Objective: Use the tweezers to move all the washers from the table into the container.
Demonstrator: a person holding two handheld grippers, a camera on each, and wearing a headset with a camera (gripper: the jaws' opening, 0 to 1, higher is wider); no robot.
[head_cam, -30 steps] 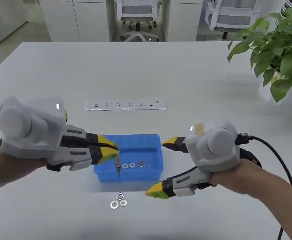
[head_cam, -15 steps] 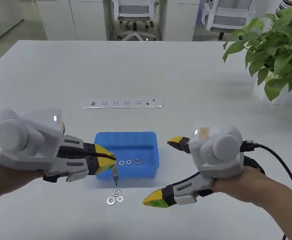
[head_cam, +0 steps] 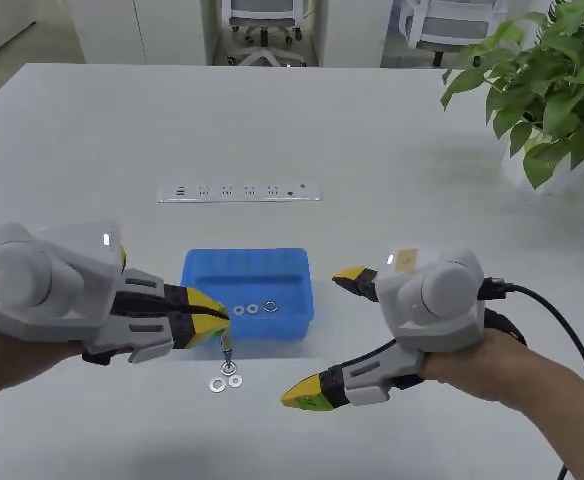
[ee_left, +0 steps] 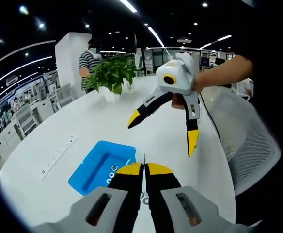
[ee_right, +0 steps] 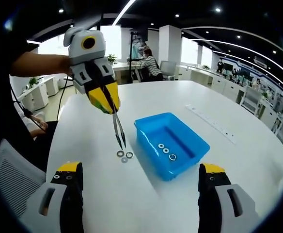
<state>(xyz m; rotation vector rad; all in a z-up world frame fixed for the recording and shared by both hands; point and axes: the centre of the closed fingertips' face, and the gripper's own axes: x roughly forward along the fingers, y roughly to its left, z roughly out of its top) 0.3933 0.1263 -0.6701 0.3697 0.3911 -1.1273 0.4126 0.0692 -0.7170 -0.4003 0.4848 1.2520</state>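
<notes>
On the white table, just before the near wall of the blue container, three loose washers in a tight cluster. Directly above them, tweezers, pinched between the closed jaws of the left gripper, tips pointing down and almost at the cluster; contact too fine to tell. Inside the container, three washers in a row on its floor. Off to the right of the container, right gripper, jaws spread wide, grasping nothing, well apart from tweezers and loose washers alike.
</notes>
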